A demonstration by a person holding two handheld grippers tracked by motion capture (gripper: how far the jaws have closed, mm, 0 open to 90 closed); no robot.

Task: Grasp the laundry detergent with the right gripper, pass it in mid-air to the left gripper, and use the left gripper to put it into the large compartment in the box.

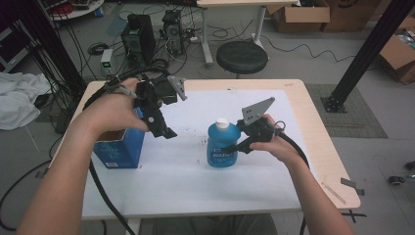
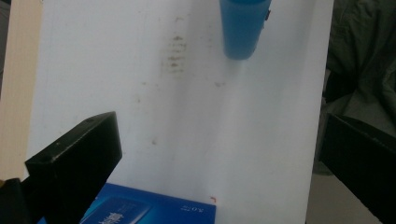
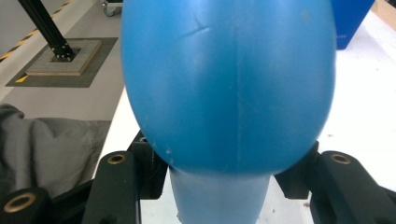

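Wide white counter (image 1: 195, 186), bare across the near half and far right: ample room for moving. Blue open-topped box (image 1: 120, 147) at the left edge. Blue bottle (image 1: 222, 144) upright at mid-counter, clamped low on its body by the right gripper (image 1: 235, 145) fingers. Step in hand, probably: carrying the bottle to the box. Next: lift clear, travel left. Left gripper (image 1: 164, 128) above the box, fingers (image 2: 74, 161) apart, holding nothing.

A black round stool (image 1: 242, 57) stands on the floor beyond the table's far edge. Computer towers (image 1: 138, 36) and cardboard boxes (image 1: 299, 14) sit farther back.
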